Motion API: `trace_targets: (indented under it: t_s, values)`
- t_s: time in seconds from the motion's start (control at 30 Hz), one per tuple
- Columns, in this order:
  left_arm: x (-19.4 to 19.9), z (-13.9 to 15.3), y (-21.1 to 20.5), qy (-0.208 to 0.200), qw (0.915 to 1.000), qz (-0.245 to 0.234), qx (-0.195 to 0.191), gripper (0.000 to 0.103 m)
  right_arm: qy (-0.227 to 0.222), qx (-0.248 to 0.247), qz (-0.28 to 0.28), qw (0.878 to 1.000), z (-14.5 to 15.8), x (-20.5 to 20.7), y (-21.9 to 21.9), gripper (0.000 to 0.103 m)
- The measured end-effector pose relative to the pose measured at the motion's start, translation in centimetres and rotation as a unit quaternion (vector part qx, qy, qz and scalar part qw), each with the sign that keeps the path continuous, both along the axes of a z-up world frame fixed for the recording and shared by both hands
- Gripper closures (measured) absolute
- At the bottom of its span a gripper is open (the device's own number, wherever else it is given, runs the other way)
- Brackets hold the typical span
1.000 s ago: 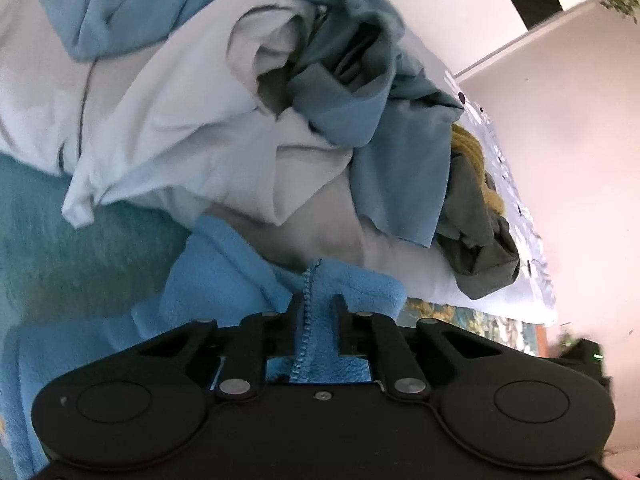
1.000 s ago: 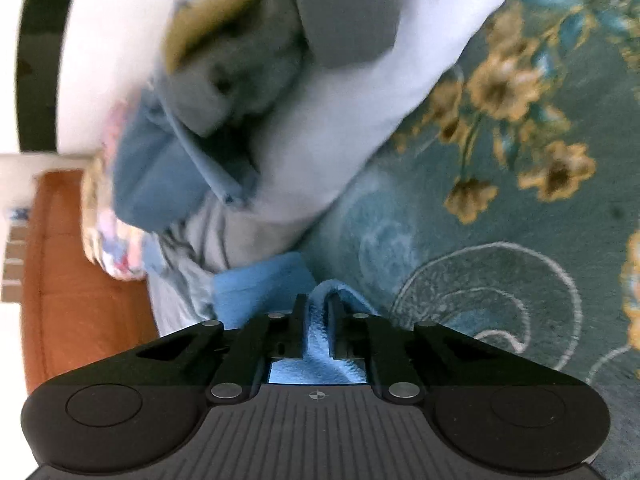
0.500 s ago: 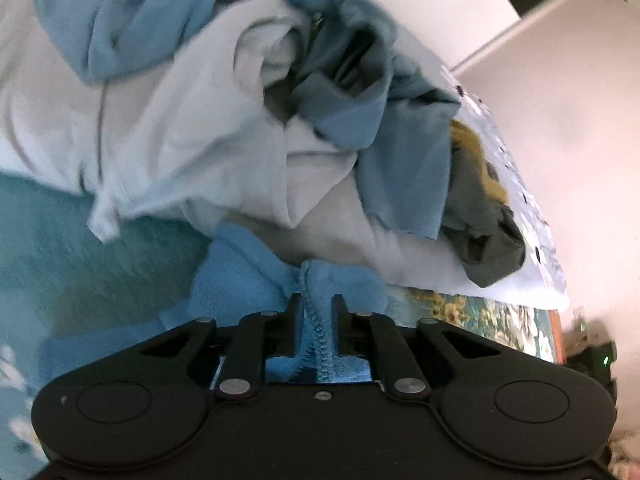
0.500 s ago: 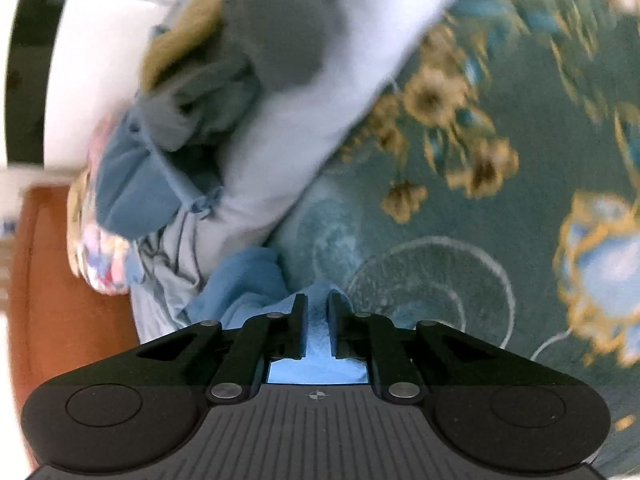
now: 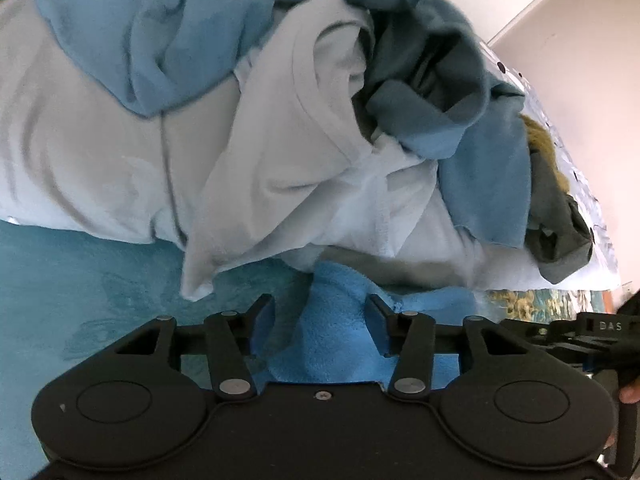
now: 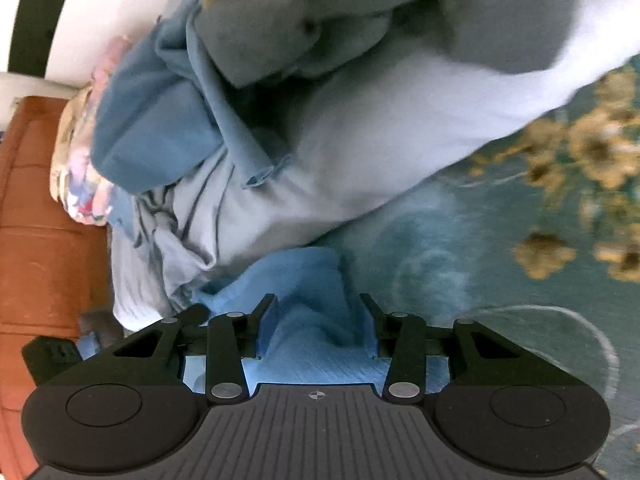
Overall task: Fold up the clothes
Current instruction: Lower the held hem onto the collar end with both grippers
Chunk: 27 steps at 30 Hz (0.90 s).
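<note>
A bright blue fleece cloth lies bunched on the teal bedspread between my left gripper's spread fingers. The left gripper is open, and the cloth is loose in the gap. In the right wrist view the same blue cloth lies between my right gripper's fingers, which are also open. A pile of unfolded clothes lies just beyond: white shirts, blue-grey garments and a dark grey one.
The teal bedspread with gold flowers extends to the right of the right gripper. A brown wooden headboard and a patterned pillow are at the left. A white wall stands behind the pile. The right gripper's body shows at the left view's right edge.
Both grippers have opened and let go of the blue cloth, which now lies loose between their fingers. Both views have shifted a little toward the clothes pile.
</note>
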<state>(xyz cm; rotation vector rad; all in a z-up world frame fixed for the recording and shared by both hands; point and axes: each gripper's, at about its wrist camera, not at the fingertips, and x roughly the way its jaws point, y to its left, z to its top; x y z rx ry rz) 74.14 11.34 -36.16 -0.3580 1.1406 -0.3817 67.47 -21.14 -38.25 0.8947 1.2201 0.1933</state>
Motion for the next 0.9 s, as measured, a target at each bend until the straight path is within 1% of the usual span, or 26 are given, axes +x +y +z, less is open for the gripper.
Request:
trace_targets:
  t_s: [0.03,0.1,0.2,0.23,0.27,0.3,0.37,0.4,0.47,0.53,0.6,0.7,0.83,0.9]
  values:
    - [0.3,-0.3,0.0,0.005,0.9999,0.005,-0.01,0.055,0.002,0.001,-0.004,1.0,-0.3,0.4,0.4,0.063]
    - [0.9,-1.1,0.0,0.023,0.9991,0.013,-0.034,0.055,0.012,0.0,-0.012,1.0,-0.8,1.2,0.9,0.056]
    - [1.4,-1.8,-0.2,0.027,0.9987,0.02,-0.039,0.056,0.018,-0.007,-0.022,1.0,-1.3,2.0,1.1,0.054]
    - [1.5,-2.0,-0.2,0.028,0.9985,0.023,-0.041,0.059,0.02,-0.008,-0.025,0.999,-1.4,2.1,1.2,0.054]
    - [1.6,-2.1,-0.2,0.028,0.9983,0.026,-0.044,0.067,0.021,-0.01,-0.024,0.999,-1.5,2.3,1.3,0.058]
    - [1.6,-2.1,-0.2,0.026,0.9982,0.026,-0.047,0.079,0.023,-0.011,-0.022,0.999,-1.6,2.4,1.4,0.064]
    - [1.5,-2.0,-0.4,0.023,0.9985,0.021,-0.045,0.085,0.02,-0.022,-0.008,1.0,-1.3,2.6,1.8,0.074]
    - [1.4,-1.9,-0.5,0.019,0.9988,0.014,-0.042,0.091,0.018,-0.028,-0.001,0.999,-1.2,2.7,2.0,0.081]
    - [1.3,-1.4,-0.5,0.0,0.9995,0.011,-0.031,0.094,0.009,-0.034,0.009,0.999,-0.7,2.9,2.4,0.087]
    - [1.3,-0.9,-0.4,-0.017,0.9994,0.016,-0.024,0.095,-0.017,-0.04,0.014,0.999,0.4,3.3,2.5,0.089]
    - [1.3,-0.5,0.1,-0.021,0.9989,0.028,-0.032,0.095,-0.039,-0.043,0.029,0.998,1.7,3.9,3.1,0.09]
    - [0.7,0.2,0.5,-0.028,0.9988,0.028,-0.03,0.095,-0.059,-0.056,0.055,0.995,2.7,3.8,4.2,0.09]
    - [-0.4,1.5,1.4,-0.036,0.9976,0.044,-0.039,0.095,-0.072,-0.057,0.051,0.994,3.9,3.0,4.1,0.09]
    - [-1.3,2.7,2.1,-0.045,0.9964,0.053,-0.049,0.095,-0.084,-0.058,0.053,0.993,5.0,2.1,3.7,0.09]
